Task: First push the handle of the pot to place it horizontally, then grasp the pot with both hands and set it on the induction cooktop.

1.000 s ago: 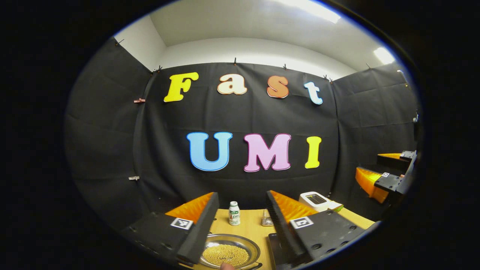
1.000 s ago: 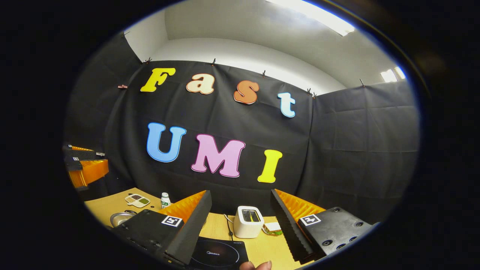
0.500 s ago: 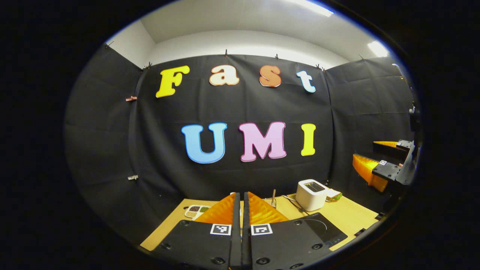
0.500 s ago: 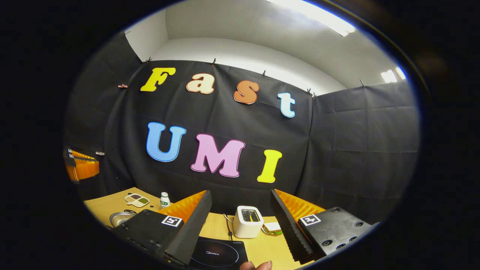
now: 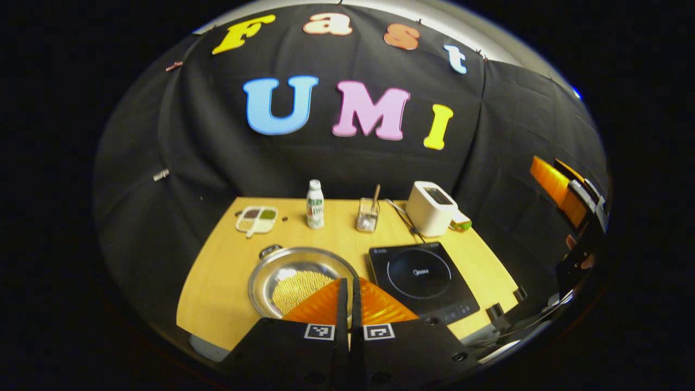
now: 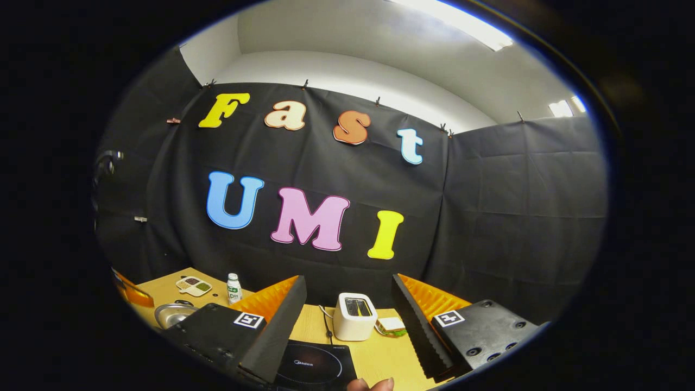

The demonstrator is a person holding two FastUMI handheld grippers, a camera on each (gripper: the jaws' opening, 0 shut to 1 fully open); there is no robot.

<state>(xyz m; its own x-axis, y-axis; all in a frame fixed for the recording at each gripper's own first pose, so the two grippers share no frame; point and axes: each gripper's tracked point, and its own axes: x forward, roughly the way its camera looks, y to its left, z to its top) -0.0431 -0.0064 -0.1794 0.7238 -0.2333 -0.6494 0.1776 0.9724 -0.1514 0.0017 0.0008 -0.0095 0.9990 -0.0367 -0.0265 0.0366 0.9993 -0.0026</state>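
Observation:
In the left gripper view a silver pot (image 5: pixel 274 274) holding yellow grains sits on the wooden table (image 5: pixel 217 293), left of the black induction cooktop (image 5: pixel 421 274). A small loop handle (image 5: pixel 270 251) shows on its far-left rim. My left gripper (image 5: pixel 347 282) is shut with nothing between its fingers, hovering above the pot's near right rim, which it hides. My right gripper (image 6: pixel 347 282) is open and empty, level above the cooktop (image 6: pixel 315 369), and shows at the right edge (image 5: pixel 564 190) of the left gripper view. The pot (image 6: pixel 174 314) lies far to its left.
A white toaster (image 5: pixel 431 208) stands behind the cooktop. A small bottle (image 5: pixel 314 203), a glass with a stick (image 5: pixel 369 214) and a divided dish (image 5: pixel 256 220) line the table's back. A person's fingertip (image 6: pixel 369 384) shows at the bottom edge.
My left gripper shut, then rose and tipped downward, so the whole tabletop now shows from above. The right gripper stayed open and barely shifted.

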